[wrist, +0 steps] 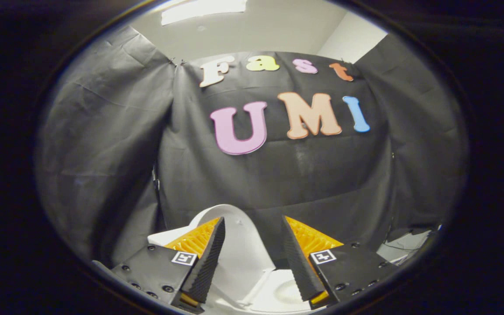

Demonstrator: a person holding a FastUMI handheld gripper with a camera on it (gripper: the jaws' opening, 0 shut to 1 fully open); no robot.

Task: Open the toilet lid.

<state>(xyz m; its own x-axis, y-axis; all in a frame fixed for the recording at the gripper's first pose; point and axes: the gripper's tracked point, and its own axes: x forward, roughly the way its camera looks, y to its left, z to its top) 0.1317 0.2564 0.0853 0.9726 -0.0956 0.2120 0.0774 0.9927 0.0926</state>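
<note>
The jaws are spread wide, with nothing pinched. The white lid (239, 245) is seen raised between them, nearer the left one. The bowl (278, 293) is seen below.

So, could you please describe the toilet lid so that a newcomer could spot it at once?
Start at the black cloth wall; low before it stands a white toilet. The toilet lid is the rounded white panel raised upright, between and beyond the open gripper, unlike the flat seat below.
</note>
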